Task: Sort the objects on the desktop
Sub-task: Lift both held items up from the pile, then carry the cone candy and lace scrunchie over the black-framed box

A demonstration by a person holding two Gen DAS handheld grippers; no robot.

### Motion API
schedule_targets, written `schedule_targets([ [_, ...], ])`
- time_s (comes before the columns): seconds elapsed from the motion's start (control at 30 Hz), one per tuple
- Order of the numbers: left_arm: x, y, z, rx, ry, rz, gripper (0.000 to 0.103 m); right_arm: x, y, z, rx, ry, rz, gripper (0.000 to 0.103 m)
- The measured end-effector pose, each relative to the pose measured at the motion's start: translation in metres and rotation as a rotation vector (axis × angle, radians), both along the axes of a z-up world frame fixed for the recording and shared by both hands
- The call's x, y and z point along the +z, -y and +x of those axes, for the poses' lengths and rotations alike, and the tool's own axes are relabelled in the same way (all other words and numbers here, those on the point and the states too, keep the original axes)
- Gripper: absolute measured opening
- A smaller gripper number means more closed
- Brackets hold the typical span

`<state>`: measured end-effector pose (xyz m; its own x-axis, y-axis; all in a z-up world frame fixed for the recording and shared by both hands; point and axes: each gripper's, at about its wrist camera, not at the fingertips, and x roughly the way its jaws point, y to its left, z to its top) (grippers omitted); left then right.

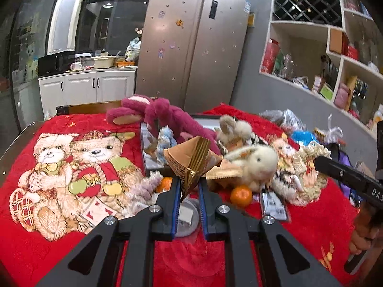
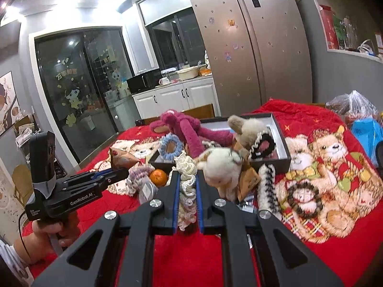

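Note:
My left gripper (image 1: 189, 186) is shut on a brown and gold snack packet (image 1: 191, 160) and holds it above the red blanket (image 1: 186, 258); the gripper and packet also show at the left of the right wrist view (image 2: 122, 159). My right gripper (image 2: 188, 186) is shut on a cream crocheted scrunchie (image 2: 188, 179) in the pile of toys. A white plush rabbit (image 2: 220, 165) lies just right of it. A pink plush bear (image 2: 186, 126) lies over the open black box (image 2: 280, 131). Two tangerines (image 1: 241, 195) (image 2: 158, 177) sit on the blanket.
More scrunchies lie around: a blue one (image 2: 170, 146), a black and white one (image 2: 262, 143), a beaded one (image 2: 304, 199). Plastic bags (image 2: 354, 107) sit at the far right. A chair back (image 1: 91, 107) stands behind the table, a fridge (image 1: 191, 47) beyond.

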<state>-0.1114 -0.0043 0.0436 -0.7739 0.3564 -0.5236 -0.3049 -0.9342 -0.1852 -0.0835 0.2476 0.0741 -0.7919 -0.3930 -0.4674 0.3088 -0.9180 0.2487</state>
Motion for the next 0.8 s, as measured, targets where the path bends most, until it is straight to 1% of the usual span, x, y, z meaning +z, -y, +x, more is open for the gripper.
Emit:
schedule_targets([
  [0.23, 0.025, -0.006, -0.016, 0.008, -0.01, -0.01, 0.015, 0.026, 0.007, -0.021, 0.001, -0.026, 0.011, 0.013],
  [0.37, 0.036, -0.022, -0.04, 0.014, -0.011, -0.024, 0.015, 0.042, 0.012, -0.045, -0.025, -0.048, 0.039, 0.013],
  [0.47, 0.043, -0.037, -0.064, 0.01, -0.015, -0.019, 0.015, 0.05, 0.014, -0.069, -0.039, -0.055, 0.033, 0.013],
  [0.6, 0.042, -0.059, -0.096, 0.011, -0.015, -0.005, 0.015, 0.049, 0.013, -0.108, -0.06, -0.035, 0.016, 0.013],
  [0.73, 0.038, -0.077, -0.125, 0.0, -0.017, -0.014, 0.015, 0.038, 0.003, -0.154, -0.063, 0.004, -0.016, 0.013],
  [0.8, 0.034, -0.084, -0.139, 0.01, -0.016, -0.023, 0.015, 0.031, -0.002, -0.175, -0.071, 0.022, -0.028, 0.013],
])
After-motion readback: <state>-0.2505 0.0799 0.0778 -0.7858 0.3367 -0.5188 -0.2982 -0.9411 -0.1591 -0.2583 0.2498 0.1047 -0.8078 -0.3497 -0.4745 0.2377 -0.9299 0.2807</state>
